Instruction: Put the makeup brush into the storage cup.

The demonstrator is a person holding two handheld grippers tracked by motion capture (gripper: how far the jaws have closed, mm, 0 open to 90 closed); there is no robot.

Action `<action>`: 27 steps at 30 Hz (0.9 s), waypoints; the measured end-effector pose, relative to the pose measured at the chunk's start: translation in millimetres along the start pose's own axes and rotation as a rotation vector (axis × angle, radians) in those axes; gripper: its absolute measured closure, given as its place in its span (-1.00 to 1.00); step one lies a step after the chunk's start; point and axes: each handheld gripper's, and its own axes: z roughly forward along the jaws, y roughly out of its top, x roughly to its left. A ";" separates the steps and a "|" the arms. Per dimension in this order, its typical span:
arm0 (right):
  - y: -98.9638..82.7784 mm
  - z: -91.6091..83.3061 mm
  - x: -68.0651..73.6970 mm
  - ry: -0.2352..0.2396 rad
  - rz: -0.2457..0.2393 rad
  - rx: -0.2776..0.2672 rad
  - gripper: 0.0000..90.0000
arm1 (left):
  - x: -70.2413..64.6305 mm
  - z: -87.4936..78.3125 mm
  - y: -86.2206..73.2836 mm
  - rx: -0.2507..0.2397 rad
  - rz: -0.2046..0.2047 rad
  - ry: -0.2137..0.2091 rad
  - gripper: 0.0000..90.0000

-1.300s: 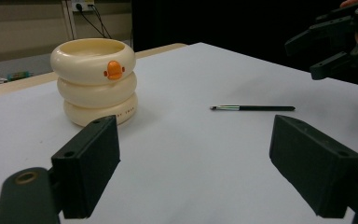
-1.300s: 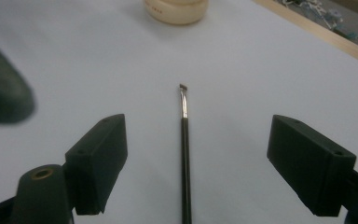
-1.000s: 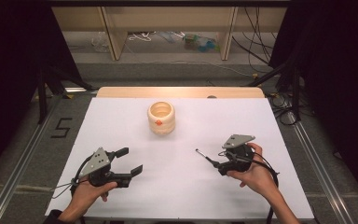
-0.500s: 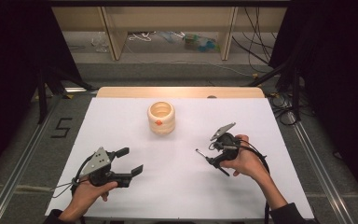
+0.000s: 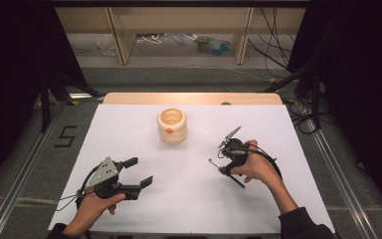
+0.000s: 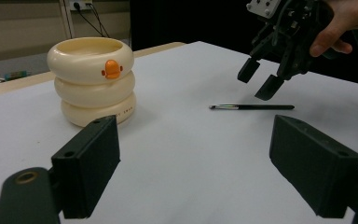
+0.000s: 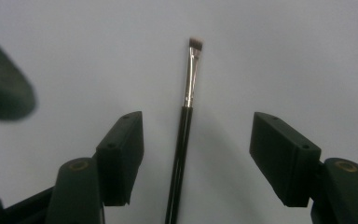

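Observation:
A thin black makeup brush [image 7: 184, 135] with a metal ferrule lies flat on the white table [image 5: 129, 129], also seen as the brush [image 5: 238, 182] and the brush [image 6: 251, 107]. My right gripper [image 5: 224, 167] hovers tipped down over it. Its jaws have just been closing, and the brush handle lies between them untouched, as the right gripper [image 7: 198, 123] and the right gripper [image 6: 259, 79] show. A cream ringed cup [image 5: 172, 125] with an orange mark stands upright at mid-table, seen also as the cup [image 6: 93, 79]. My left gripper [image 5: 140, 171] rests open and empty near the front left, its jaws framing the left gripper [image 6: 196, 135] view.
A wooden strip [image 5: 194, 98] borders the table's far edge. Metal rails [image 5: 25, 164] run along both sides, with cables and shelving on the floor beyond. White surface stretches between the cup and both grippers.
The right gripper has moved left and forward over the brush, tipped down toward it, and its jaws have narrowed. The left gripper and cup have stayed put.

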 end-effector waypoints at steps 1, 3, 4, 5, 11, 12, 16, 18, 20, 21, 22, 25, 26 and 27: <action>0.9 0.9 -0.3 0.002 -0.011 0.013 -0.16 | 0.3 -0.3 0.1 0.003 0.004 0.000 -0.64; 4.1 3.4 0.0 0.002 -0.032 0.046 -0.13 | 1.1 -0.4 0.4 0.004 0.014 -0.003 -0.64; 4.1 3.4 0.0 0.002 -0.032 0.046 -0.13 | 1.1 -0.4 0.3 0.005 0.012 -0.003 -0.64; 6.2 5.4 -0.1 0.012 -0.033 0.062 -0.09 | 1.2 -0.4 0.3 0.004 0.013 -0.003 -0.64; 10.3 10.4 -1.2 0.032 -0.024 0.109 0.04 | 0.4 -0.2 0.1 0.004 0.004 -0.003 -0.64; 10.3 10.4 -1.2 0.032 -0.024 0.109 0.04 | 0.4 -0.2 0.2 0.003 0.004 -0.003 -0.64; 9.9 12.6 -1.5 0.038 -0.011 0.134 0.09 | 1.0 -0.4 0.4 0.002 0.011 -0.005 -0.64; 9.7 14.2 -2.5 0.037 -0.009 0.146 0.11 | 0.9 -0.4 0.4 0.001 0.011 -0.005 -0.64; 9.7 15.1 -2.9 0.038 -0.007 0.155 0.16 | 0.3 -0.3 0.3 0.001 0.003 -0.003 -0.64; 9.9 15.5 -2.5 0.041 0.000 0.160 0.17 | 0.3 -0.2 0.3 0.001 0.003 -0.004 -0.64; 9.7 15.9 -2.9 0.044 -0.005 0.160 0.19 | 0.4 -0.1 0.3 0.002 0.004 -0.003 -0.64; 10.6 17.9 -2.9 0.045 -0.009 0.167 0.24 | 0.4 -0.1 0.4 0.001 0.002 -0.004 -0.64; 10.6 17.9 -2.9 0.045 -0.009 0.167 0.24 | 0.4 -0.1 0.4 0.001 0.002 -0.004 -0.64; 11.1 18.9 -2.8 0.050 -0.009 0.180 0.27 | 0.4 -0.2 0.4 0.000 0.002 -0.004 -0.64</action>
